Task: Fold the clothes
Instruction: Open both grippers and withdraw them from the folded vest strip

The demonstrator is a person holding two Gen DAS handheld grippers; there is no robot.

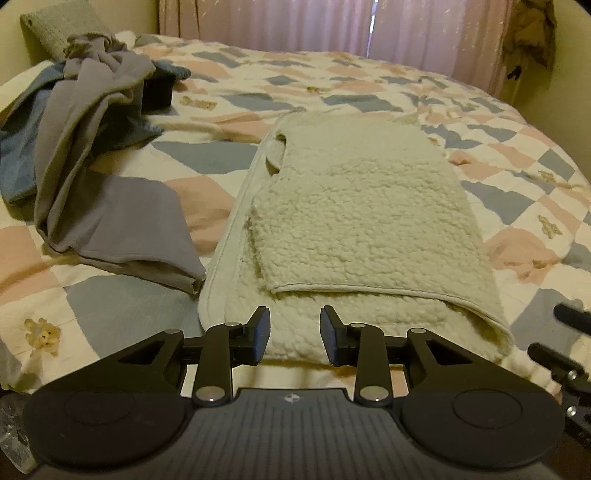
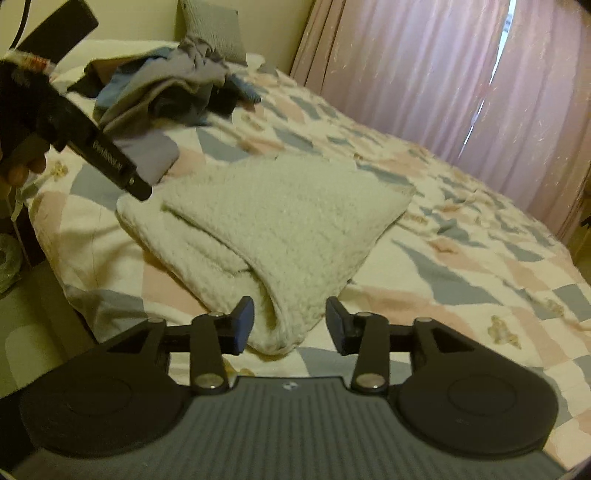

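Note:
A cream fleece garment lies folded in layers on the patchwork quilt, its near fold toward me. My left gripper hovers just before that near edge, open, with nothing pressed between its blue pads. In the right wrist view the same fleece shows its near right corner between the fingers of my right gripper, which is open and not pinching it. The left gripper, held by a hand, hangs over the fleece's far left corner. The right gripper's fingers poke in at the right edge.
A heap of grey and blue clothes lies to the left of the fleece, near a grey pillow. Pink curtains hang behind the bed. The quilt stretches away to the right.

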